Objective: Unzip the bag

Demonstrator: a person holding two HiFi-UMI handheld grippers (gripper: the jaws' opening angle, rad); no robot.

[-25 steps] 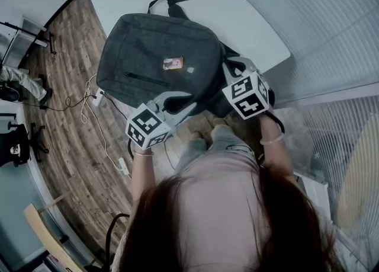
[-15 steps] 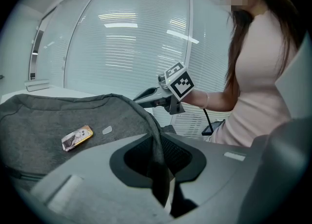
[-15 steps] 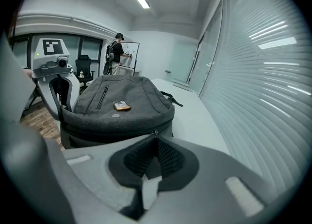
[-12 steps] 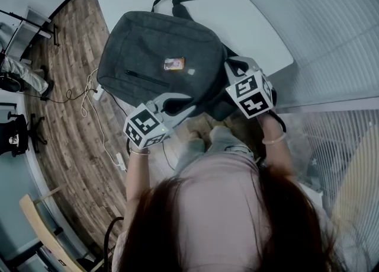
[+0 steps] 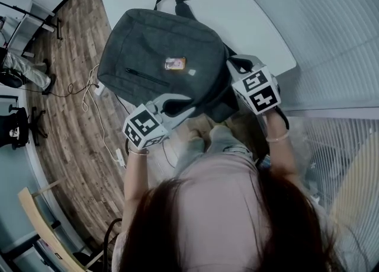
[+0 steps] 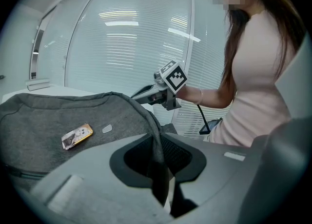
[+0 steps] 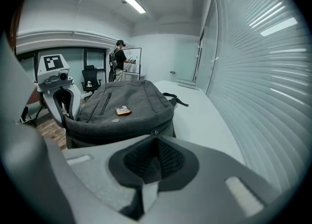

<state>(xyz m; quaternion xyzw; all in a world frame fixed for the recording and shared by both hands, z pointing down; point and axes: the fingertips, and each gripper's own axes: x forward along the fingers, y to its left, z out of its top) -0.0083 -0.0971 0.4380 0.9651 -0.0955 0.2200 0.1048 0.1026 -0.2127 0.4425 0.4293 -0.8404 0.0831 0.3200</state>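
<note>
Two tools at near edge of worktop (image 5: pixel 237 16): left hand-held gripper (image 6: pixel 157 140) clamped on seam of grey bag (image 5: pixel 160 57); right hand-held gripper (image 7: pixel 155 136) pinching zipper pull (image 7: pixel 154 132).

There was one grey backpack (image 5: pixel 160 45), one white table (image 5: pixel 249 19) and two grippers, a left gripper (image 5: pixel 187 104) and a right gripper (image 5: pixel 232 63). The backpack showed one picture badge (image 5: pixel 174 63), one pale tag (image 5: pixel 191 72), one front-pocket zip (image 5: pixel 145 78) and one zip pull (image 7: pixel 154 133) (only that single pull could be made out). Two people were counted: one person (image 5: pixel 219 205) holding the grippers and one standing figure (image 7: pixel 118 62) across the room.
</note>
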